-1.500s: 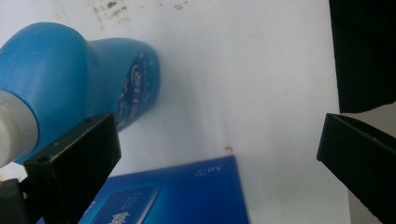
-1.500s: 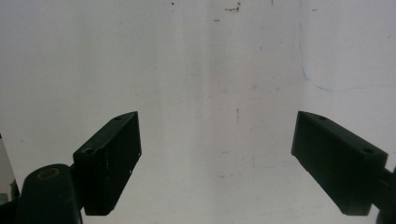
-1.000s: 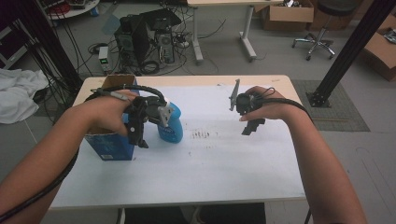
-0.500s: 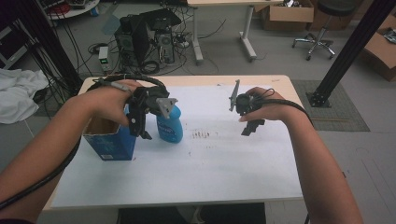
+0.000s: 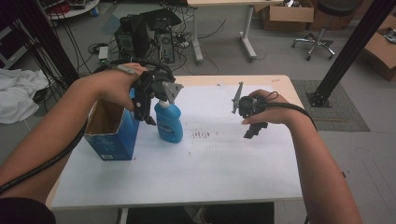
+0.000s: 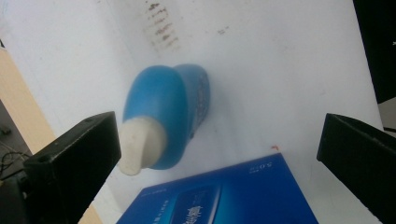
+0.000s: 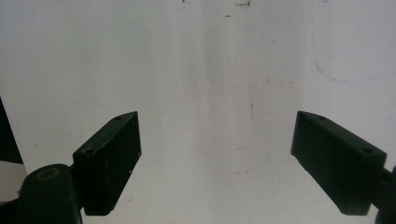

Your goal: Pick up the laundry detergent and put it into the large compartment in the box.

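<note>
honestly the risk here is the left gripper (image 5: 150, 108), jaws wide apart just above the upright blue plastic bottle (image 5: 168, 122) beside the open blue cardboard box (image 5: 112, 135) on the white surface (image 5: 210, 158), clipping its white cap and tipping it, while the right gripper (image 5: 251, 121) hangs empty, jaws apart too

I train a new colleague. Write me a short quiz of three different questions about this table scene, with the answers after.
1. True or false: the left gripper is shut on the blue bottle.
2. Multiple choice: what stands right beside the bottle, on the side of the person's left arm? A) an open blue box B) a red cup C) a metal bowl
3. Fill in: the right gripper hangs open over the white ______.

Key
1. False: its jaws are wide apart, and the bottle's white cap lies near one jaw.
2. A
3. table
</note>
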